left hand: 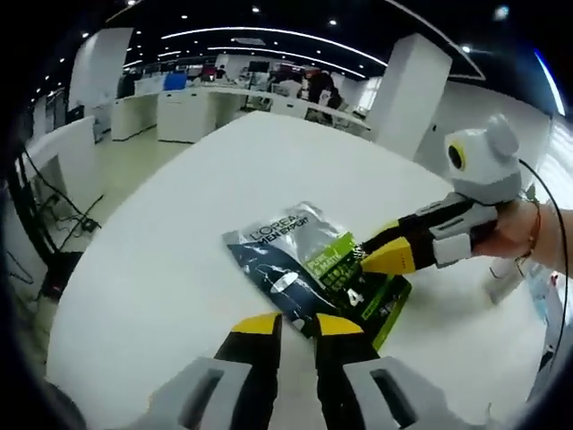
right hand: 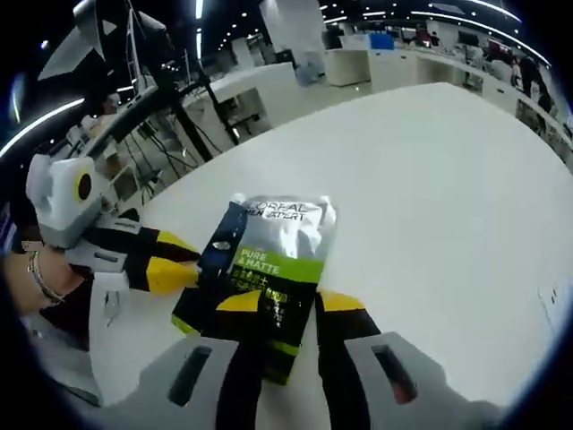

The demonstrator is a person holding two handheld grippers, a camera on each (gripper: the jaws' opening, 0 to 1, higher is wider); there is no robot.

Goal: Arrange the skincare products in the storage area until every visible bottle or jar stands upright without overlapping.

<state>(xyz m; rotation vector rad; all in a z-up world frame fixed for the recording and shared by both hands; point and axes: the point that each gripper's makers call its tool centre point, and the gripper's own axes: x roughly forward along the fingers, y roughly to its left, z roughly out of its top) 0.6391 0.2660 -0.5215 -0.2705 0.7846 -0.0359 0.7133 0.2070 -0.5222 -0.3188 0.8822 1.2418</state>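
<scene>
Flat, glossy skincare packet (left hand: 304, 269), printed dark blue, silver and lime green with "L'OREAL MEN EXPERT" lettering, lying on a broad white table (left hand: 179, 233). Sits near the table's middle, label side up, not standing. In the right gripper view the same packet (right hand: 264, 269) reads "PURE & MATTE" on its green band.

Left gripper (left hand: 295, 327), black jaws with yellow tips, at the packet's near edge in its own view; jaws spread a little, with a narrow gap between the tips, one tip touching or just over the packet's dark corner. Whether anything lies clamped between them cannot be told. Same gripper (right hand: 183, 269) seen from the right gripper view, entering from the left, yellow tip against the packet's side edge, held by a hand (right hand: 40, 287) wearing a bracelet.

Right gripper (right hand: 291, 305) with jaws apart, yellow tips straddling the packet's lower end, which lies between and partly over them. From the left gripper view, this gripper (left hand: 389, 255) reaches in from the right, its yellow tip resting on the green part.

Beyond the table: white counters (left hand: 188, 107), a white pillar (left hand: 407, 90), ceiling light strips.
</scene>
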